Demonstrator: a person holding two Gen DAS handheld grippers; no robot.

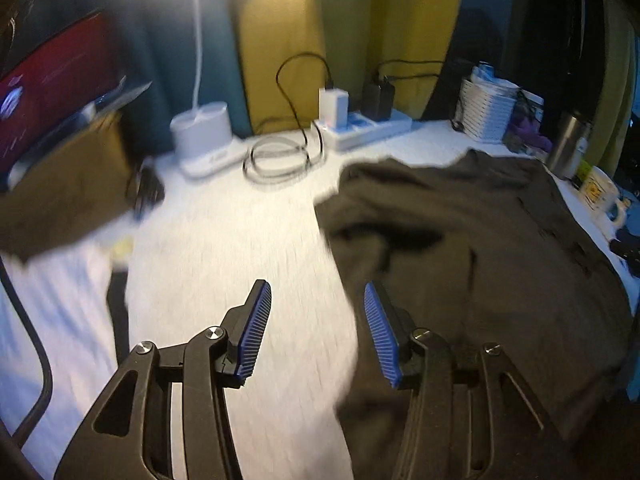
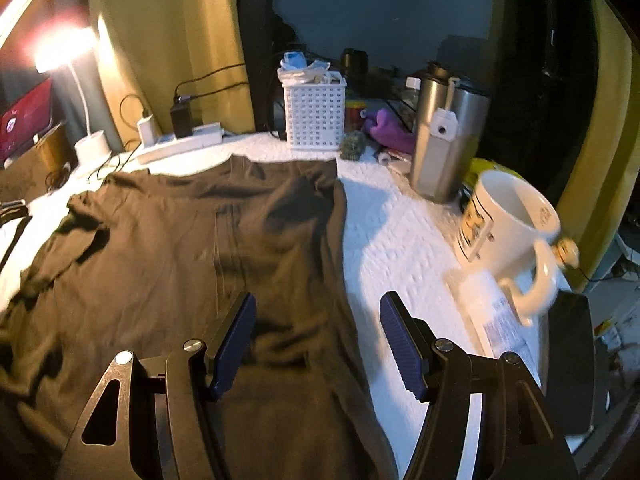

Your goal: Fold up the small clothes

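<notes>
A dark brown T-shirt (image 1: pixel 480 248) lies spread on the white tabletop; it fills the right half of the left wrist view and the left half of the right wrist view (image 2: pixel 180 264). My left gripper (image 1: pixel 316 292) is open and empty, hovering over the shirt's left edge, its right finger above the cloth. My right gripper (image 2: pixel 318 304) is open and empty above the shirt's right edge, its left finger over the cloth and its right finger over bare table.
A white mug (image 2: pixel 508 232) and a steel tumbler (image 2: pixel 444 140) stand right of the shirt. A white basket (image 2: pixel 314 114), power strip (image 1: pixel 368 128), coiled cable (image 1: pixel 280 156) and lamp base (image 1: pixel 204 136) line the back. A brown cloth (image 1: pixel 60 184) lies at left.
</notes>
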